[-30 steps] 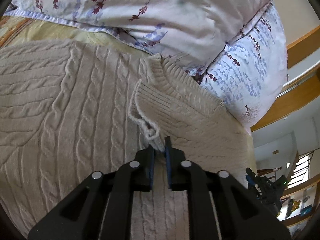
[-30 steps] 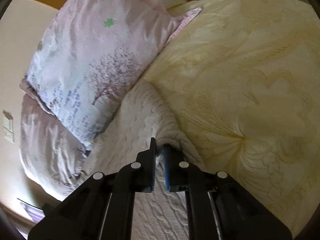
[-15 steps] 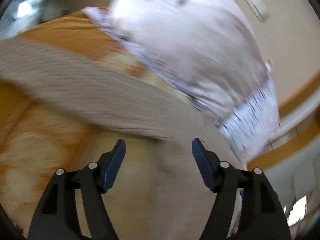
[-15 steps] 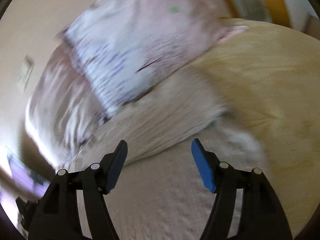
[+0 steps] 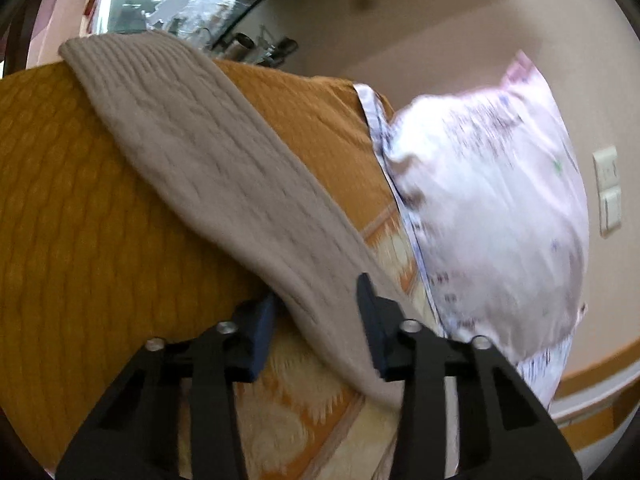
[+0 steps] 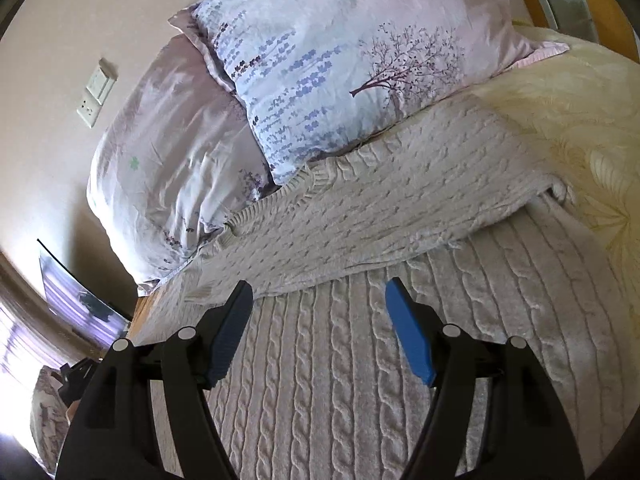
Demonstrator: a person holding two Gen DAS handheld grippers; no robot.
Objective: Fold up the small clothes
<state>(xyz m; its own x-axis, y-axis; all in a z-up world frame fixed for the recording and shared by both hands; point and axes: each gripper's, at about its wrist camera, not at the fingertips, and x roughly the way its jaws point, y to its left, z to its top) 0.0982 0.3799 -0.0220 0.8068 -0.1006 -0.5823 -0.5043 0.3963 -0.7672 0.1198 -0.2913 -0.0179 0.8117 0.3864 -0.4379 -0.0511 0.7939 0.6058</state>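
A cream cable-knit sweater lies on the bed with its upper part folded down across the body. My right gripper is open and empty just above the sweater's body, near the folded edge. In the left wrist view a sleeve or side of the sweater runs diagonally over the orange-yellow bedspread. My left gripper is open with that edge of the sweater lying between its fingers, not clamped.
Two floral pillows lie at the head of the bed, against the sweater's far edge; one shows in the left wrist view. The wall with a switch plate is behind. The pale bedspread extends to the right.
Both grippers were shut on the sweater's edge a second ago, let go and opened. The left gripper swung to the sweater's side edge; the right pulled back from the fold.
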